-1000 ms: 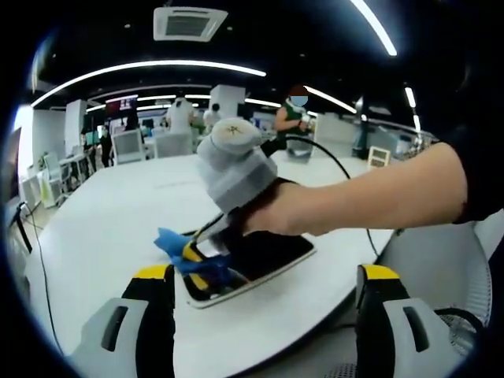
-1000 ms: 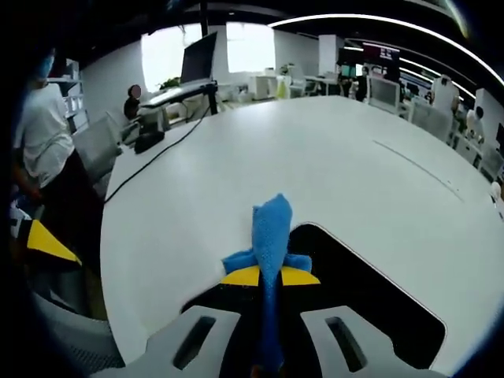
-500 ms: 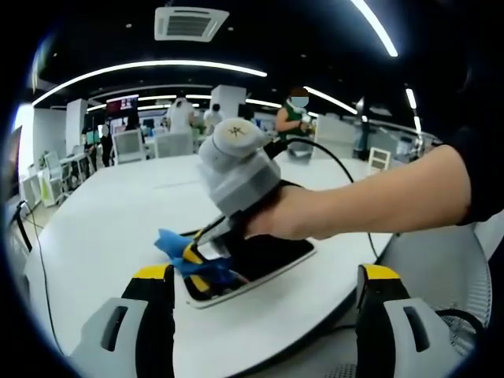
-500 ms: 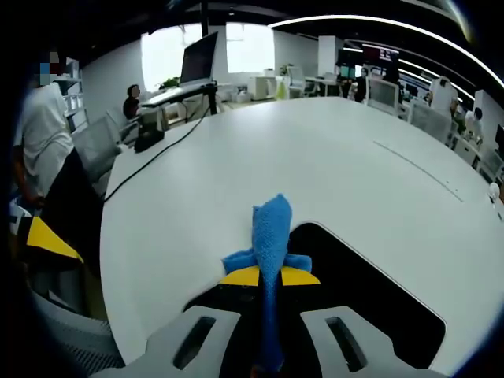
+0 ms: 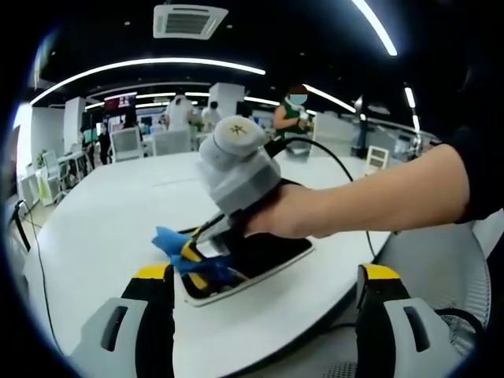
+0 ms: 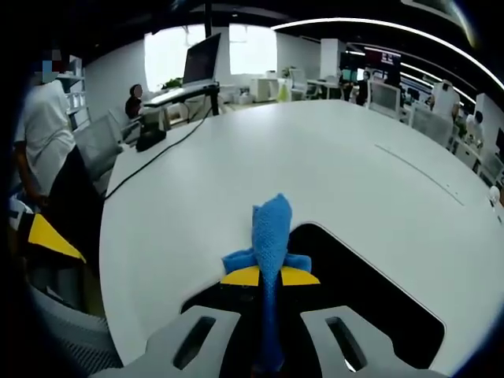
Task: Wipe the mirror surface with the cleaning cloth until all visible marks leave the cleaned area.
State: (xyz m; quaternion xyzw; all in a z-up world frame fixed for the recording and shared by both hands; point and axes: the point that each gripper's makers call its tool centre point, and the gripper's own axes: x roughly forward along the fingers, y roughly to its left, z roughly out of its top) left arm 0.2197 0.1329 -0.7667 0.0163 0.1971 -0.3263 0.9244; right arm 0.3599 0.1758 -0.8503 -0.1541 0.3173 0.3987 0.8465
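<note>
White table, right gripper pinching cloth at mirror edge

White table — monitor and chairs beyond.

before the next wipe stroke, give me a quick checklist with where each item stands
1. Cloth gripped: ok. The right gripper has its jaws closed on the blue cloth.
2. Cloth over the mirror: ok. In the left gripper view the cloth sits at the near corner of the mirror.
3. Mirror flat on the white table: ok.
4. Left gripper out of the way: ok, jaws open, holding nothing, back from the mirror.
5. Marks gone from the glass: cannot tell, the surface reads dark in both views.
6. Cable off the mirror: cannot tell.
</note>
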